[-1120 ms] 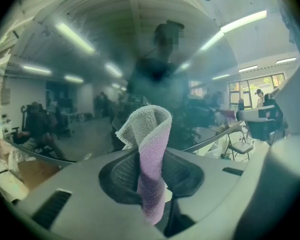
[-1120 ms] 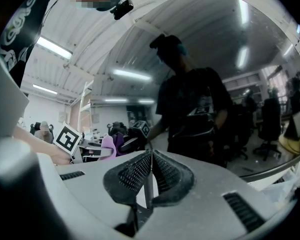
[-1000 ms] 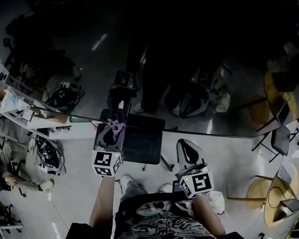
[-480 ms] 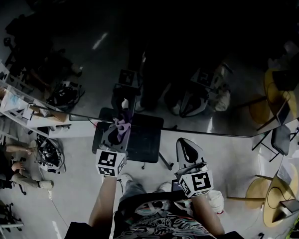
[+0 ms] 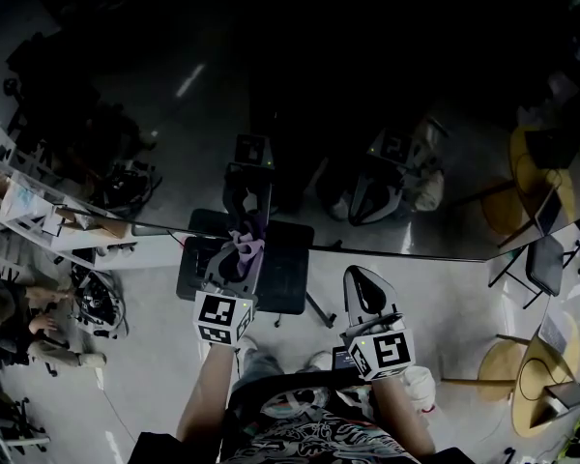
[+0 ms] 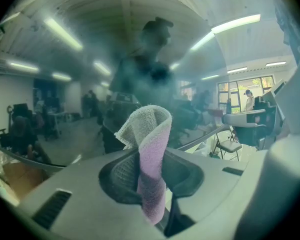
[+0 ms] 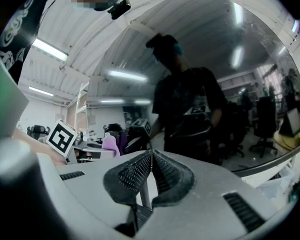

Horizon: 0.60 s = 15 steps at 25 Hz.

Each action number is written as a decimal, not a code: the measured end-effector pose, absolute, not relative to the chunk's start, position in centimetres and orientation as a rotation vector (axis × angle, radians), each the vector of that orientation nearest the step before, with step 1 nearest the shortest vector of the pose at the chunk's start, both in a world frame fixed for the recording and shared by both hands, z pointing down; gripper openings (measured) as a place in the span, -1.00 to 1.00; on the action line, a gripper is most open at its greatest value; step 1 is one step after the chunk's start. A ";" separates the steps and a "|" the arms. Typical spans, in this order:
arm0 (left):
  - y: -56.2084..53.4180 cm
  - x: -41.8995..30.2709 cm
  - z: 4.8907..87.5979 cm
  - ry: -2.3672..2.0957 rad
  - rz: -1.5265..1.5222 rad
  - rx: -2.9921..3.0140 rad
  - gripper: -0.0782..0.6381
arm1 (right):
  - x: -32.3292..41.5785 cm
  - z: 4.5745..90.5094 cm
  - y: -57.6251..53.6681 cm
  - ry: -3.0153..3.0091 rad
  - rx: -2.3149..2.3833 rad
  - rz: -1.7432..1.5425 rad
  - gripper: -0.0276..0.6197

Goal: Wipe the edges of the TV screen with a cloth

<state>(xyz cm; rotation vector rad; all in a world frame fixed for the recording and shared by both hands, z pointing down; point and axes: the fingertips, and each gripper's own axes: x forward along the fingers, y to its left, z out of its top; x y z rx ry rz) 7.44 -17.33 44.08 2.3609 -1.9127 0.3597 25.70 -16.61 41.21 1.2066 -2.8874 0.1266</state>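
The dark TV screen [image 5: 367, 114] fills the upper head view and mirrors the room. Its lower edge [image 5: 416, 255] runs across the middle. My left gripper [image 5: 242, 251] is shut on a purple and grey cloth [image 5: 246, 247], and the cloth's tip is at that lower edge. In the left gripper view the folded cloth [image 6: 150, 149] stands up between the jaws of the left gripper [image 6: 151, 171], close to the glass [image 6: 90, 84]. My right gripper [image 5: 364, 293] hangs back to the right, shut and empty. In its own view the right gripper [image 7: 151, 159] has its pads together, with the cloth [image 7: 110, 145] off to the left.
A black flat base [image 5: 285, 278] lies on the floor under the screen, below the left gripper. Shelving [image 5: 29, 211] and a cable pile [image 5: 97, 303] are at the left, with a seated person [image 5: 10, 307]. A black chair [image 5: 546, 269] and round yellow tables [image 5: 541, 394] stand at the right.
My left gripper has slid to the right along the screen's lower edge with the cloth in it. The right gripper has stayed where it was.
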 end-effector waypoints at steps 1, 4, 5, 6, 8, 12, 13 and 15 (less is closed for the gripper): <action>-17.4 7.7 44.1 -1.906 0.356 2.365 -0.49 | 25.8 41.3 -16.6 -2.885 1.211 0.128 -0.82; -17.2 8.1 44.2 -1.883 0.358 2.380 -0.50 | 25.7 41.4 -16.4 -2.876 1.220 0.132 -0.82; -17.2 8.2 44.2 -1.875 0.359 2.385 -0.49 | 25.5 41.4 -16.3 -2.874 1.223 0.133 -0.82; -17.3 8.3 44.3 -1.867 0.360 2.393 -0.50 | 25.5 41.4 -16.4 -2.872 1.226 0.133 -0.82; -17.7 9.5 44.3 -1.849 0.369 2.420 -0.50 | 26.0 41.4 -16.6 -2.873 1.234 0.129 -0.82; -17.9 12.5 44.2 -1.809 0.393 2.466 -0.49 | 28.1 41.5 -16.7 -2.875 1.251 0.122 -0.82; -17.9 13.0 44.1 -1.800 0.393 2.473 -0.49 | 28.3 41.5 -16.7 -2.871 1.259 0.126 -0.82; -17.9 13.6 44.1 -1.780 0.390 2.485 -0.49 | 28.7 41.5 -16.7 -2.862 1.284 0.142 -0.82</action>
